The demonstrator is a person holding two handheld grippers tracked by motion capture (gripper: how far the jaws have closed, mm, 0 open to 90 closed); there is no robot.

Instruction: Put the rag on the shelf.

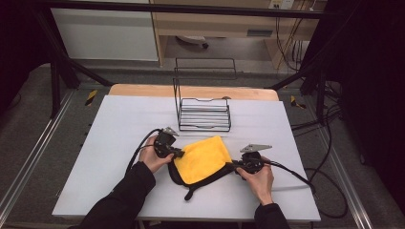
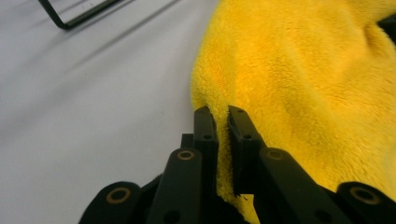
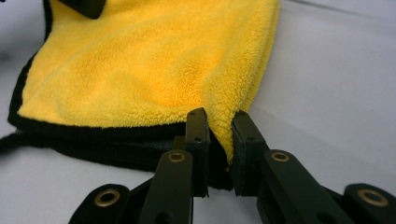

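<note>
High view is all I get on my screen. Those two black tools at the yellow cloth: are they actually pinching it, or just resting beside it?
Observer: Pinching. In the left gripper view, the left gripper has its jaws shut on the edge of the yellow cloth.
Operator: And the other one?
Observer: The right gripper is shut on a cloth corner, with yellow pile showing between its jaws.
Operator: Is the cloth yellow all over?
Observer: No. The right gripper view shows a black border along its near edge.
</note>
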